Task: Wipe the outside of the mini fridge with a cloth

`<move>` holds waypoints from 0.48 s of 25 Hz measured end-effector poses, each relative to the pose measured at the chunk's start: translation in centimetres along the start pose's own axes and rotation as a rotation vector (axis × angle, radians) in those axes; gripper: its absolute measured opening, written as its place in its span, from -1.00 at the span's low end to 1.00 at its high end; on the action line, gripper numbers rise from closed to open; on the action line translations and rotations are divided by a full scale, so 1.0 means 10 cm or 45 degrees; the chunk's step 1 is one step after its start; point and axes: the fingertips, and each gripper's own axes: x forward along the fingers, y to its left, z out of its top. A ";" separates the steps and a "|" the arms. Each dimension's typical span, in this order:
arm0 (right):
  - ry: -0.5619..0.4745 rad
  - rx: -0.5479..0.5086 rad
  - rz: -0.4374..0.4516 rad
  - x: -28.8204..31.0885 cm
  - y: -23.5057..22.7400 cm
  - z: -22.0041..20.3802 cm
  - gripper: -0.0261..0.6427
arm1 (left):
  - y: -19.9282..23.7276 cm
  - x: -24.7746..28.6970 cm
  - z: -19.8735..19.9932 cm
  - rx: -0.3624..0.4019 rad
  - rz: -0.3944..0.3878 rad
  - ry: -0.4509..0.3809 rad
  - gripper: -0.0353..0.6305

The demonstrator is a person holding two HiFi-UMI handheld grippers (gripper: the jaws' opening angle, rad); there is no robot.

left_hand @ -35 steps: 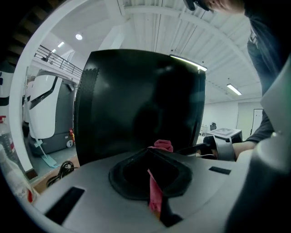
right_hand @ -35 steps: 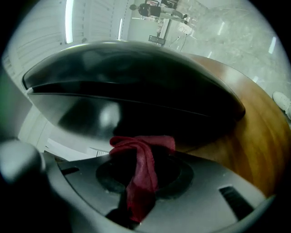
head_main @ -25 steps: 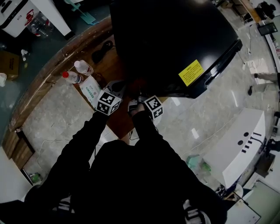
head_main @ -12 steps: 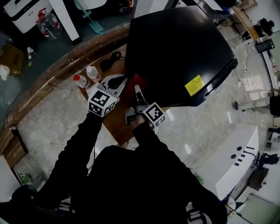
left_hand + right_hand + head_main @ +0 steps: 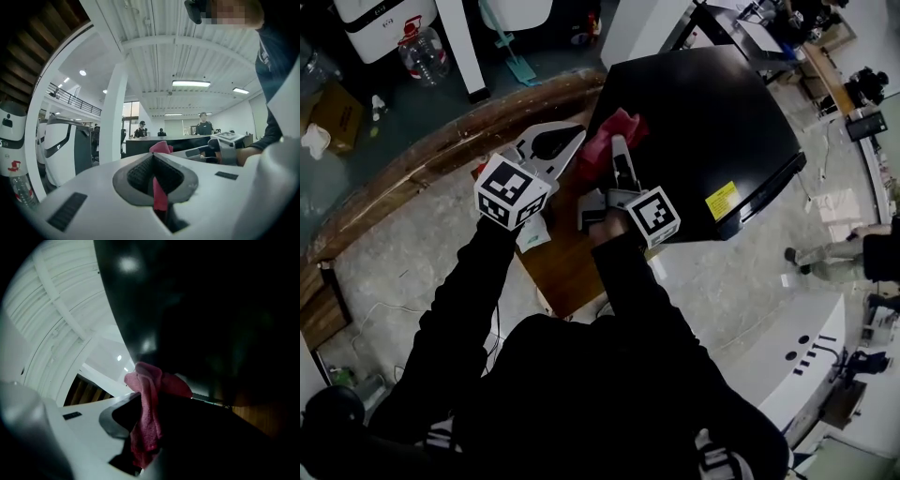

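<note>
The black mini fridge stands on a wooden table, upper right in the head view. A red cloth is bunched at the fridge's left edge. My right gripper is shut on the cloth, which hangs between its jaws, right beside the dark fridge wall. My left gripper is just left of it, jaws together with a strip of the cloth pinched between the pads and a tuft poking past the tips. I cannot tell if the cloth touches the fridge.
The wooden table has a curved wooden rim. A water jug and a white pillar stand behind. A white machine sits at lower right. People stand at a counter far off.
Both grippers have risen from low over the table to the fridge's upper left edge, carrying the red cloth with them. The bottles on the table are now hidden behind the left gripper.
</note>
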 end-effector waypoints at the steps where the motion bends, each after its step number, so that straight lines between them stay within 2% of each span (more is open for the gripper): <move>1: -0.016 0.010 -0.002 0.05 -0.01 0.03 -0.58 | 0.02 0.03 0.02 0.005 -0.004 -0.001 -0.88; 4: -0.058 0.051 0.016 0.20 -0.08 0.09 -0.59 | 0.05 0.13 -0.04 0.002 -0.026 0.014 -0.88; 12: -0.093 0.181 -0.056 0.36 -0.51 -0.03 -0.58 | 0.13 0.34 -0.56 -0.050 -0.063 0.116 -0.88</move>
